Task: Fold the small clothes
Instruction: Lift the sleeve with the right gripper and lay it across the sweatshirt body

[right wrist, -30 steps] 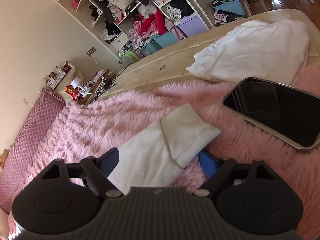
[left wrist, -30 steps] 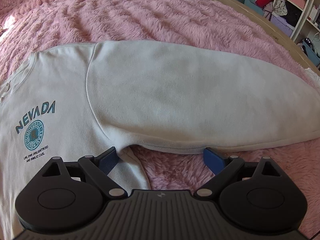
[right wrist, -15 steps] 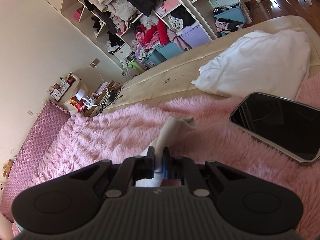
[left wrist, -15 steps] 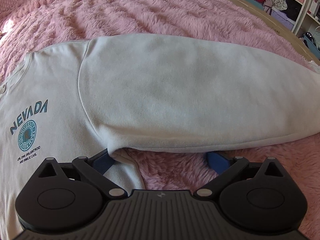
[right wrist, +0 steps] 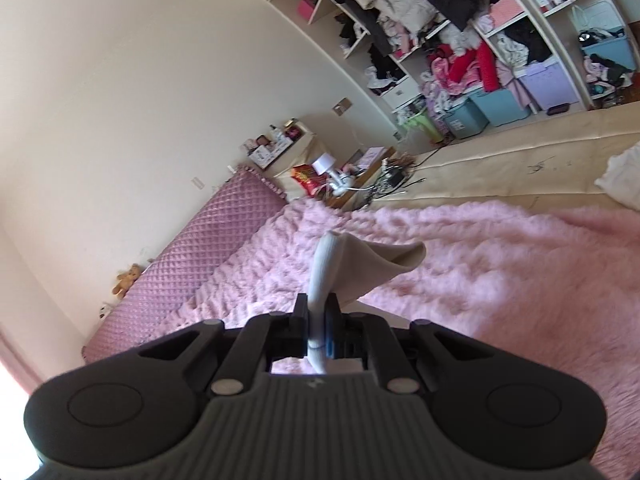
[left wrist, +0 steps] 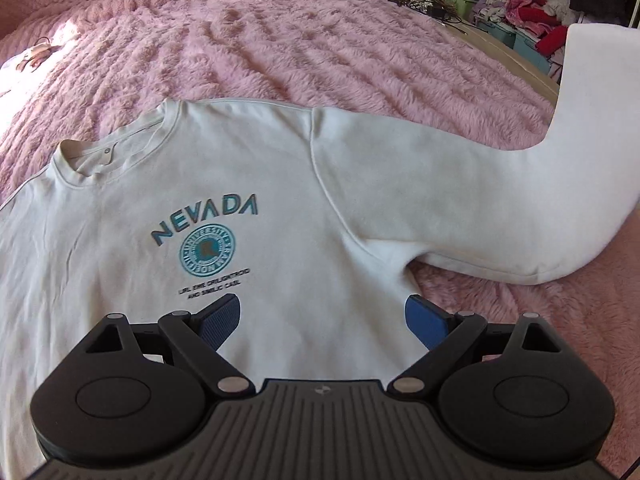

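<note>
The white long-sleeved cotton sweatshirt (left wrist: pixel 280 208) with a teal "NEVADA" print lies chest-up on the fluffy pink bed blanket (left wrist: pixel 280 40), and much of it is out of sight: its lower body is covered by the black body of the left hand-held gripper (left wrist: pixel 322 318), its far shoulder runs off the left edge of the left wrist view, and the small dark text under the round emblem is too blurred to read. The sweatshirt's one visible sleeve (left wrist: pixel 520 208) stretches to the right, then bends upward off the blanket, and its end is cut off by the frame edge. The left hand-held gripper hovers over the hem area near the armpit with its blue-padded fingers (left wrist: pixel 222 316) spread wide apart, gripping nothing. In the right wrist view, the right hand-held gripper (right wrist: pixel 318 320) is clamped together on the ribbed cuff (right wrist: pixel 368 264) of that sleeve, which flares open above the fingers; the rest of the sleeve hangs below and is hidden by the tool. Beyond the blanket are a quilted mauve headboard cushion (right wrist: pixel 200 256), a cluttered bedside stand (right wrist: pixel 320 176), bare tan mattress (right wrist: pixel 500 172), and open white wardrobe shelves (right wrist: pixel 460 32) stuffed with clothes and storage bins against a cream wall.
</note>
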Demonstrator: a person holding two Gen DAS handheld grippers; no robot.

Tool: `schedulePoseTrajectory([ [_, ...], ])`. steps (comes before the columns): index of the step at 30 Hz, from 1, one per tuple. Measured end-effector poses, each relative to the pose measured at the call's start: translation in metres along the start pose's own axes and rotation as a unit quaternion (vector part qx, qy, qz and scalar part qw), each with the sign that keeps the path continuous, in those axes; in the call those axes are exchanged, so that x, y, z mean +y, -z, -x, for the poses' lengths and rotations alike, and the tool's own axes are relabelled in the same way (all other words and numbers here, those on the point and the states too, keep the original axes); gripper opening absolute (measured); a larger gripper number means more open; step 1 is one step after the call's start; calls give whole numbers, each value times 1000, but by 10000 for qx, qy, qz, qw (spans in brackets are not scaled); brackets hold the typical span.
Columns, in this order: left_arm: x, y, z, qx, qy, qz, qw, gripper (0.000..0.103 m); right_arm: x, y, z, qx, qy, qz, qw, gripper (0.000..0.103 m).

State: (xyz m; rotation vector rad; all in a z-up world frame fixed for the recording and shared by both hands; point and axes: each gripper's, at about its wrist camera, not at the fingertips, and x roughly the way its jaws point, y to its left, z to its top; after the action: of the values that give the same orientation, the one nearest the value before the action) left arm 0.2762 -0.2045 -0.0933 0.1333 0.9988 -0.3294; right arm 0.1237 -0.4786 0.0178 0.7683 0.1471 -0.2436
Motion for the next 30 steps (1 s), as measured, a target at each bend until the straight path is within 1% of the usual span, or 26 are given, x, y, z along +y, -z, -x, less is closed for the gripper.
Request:
schedulePoseTrajectory([
  [3, 52, 20, 24, -60, -256, 271, 9993, 103, 51, 25, -16, 226, -437, 111, 9987, 3],
  [6, 102, 42, 47, -129, -694, 428, 9966, 103, 105, 60, -31, 506, -896, 233, 9944, 3],
  [7, 114, 48, 53, -127, -779, 482, 9957, 103, 128, 78, -36, 636, -1066, 299, 9918, 3],
  [9, 147, 65, 68, -152, -957, 707, 9928, 103, 157, 105, -43, 849, -1304, 373, 9871, 3],
  [10, 161, 73, 74, -162, -1007, 838, 9913, 103, 179, 127, -48, 1033, -1475, 402, 9828, 3],
  [11, 176, 81, 80, -158, -1045, 987, 9895, 103, 190, 141, -51, 1147, -1572, 429, 9799, 3],
  [13, 201, 94, 87, -145, -1116, 1283, 9853, 103, 218, 182, -58, 1472, -1773, 558, 9715, 3],
  [15, 226, 110, 93, -145, -1181, 1592, 9800, 103, 240, 230, -67, 1866, -1925, 682, 9610, 3],
  [18, 258, 135, 97, -95, -1225, 2013, 9718, 103, 258, 298, -78, 2431, -1992, 856, 9454, 3],
  [22, 290, 156, 94, -39, -1197, 2449, 9621, 103, 262, 382, -87, 3119, -1925, 1274, 9217, 3],
  [23, 297, 161, 93, -47, -1162, 2578, 9592, 103, 258, 402, -88, 3231, -1901, 1461, 9155, 6],
  [25, 311, 167, 89, -34, -1060, 2839, 9530, 103, 256, 427, -93, 3451, -1809, 1639, 9063, 18],
  [26, 316, 174, 88, -66, -937, 3011, 9490, 103, 250, 439, -97, 3691, -1826, 1593, 8972, 35],
  [27, 321, 175, 87, -93, -827, 3121, 9464, 103, 247, 445, -101, 3876, -1808, 1554, 8905, 46],
  [29, 330, 178, 86, -242, -507, 3256, 9439, 101, 241, 448, -101, 4014, -1779, 1505, 8858, 46],
  [30, 332, 177, 87, -377, -335, 3325, 9417, 101, 237, 440, -98, 4011, -1838, 1441, 8857, 47],
])
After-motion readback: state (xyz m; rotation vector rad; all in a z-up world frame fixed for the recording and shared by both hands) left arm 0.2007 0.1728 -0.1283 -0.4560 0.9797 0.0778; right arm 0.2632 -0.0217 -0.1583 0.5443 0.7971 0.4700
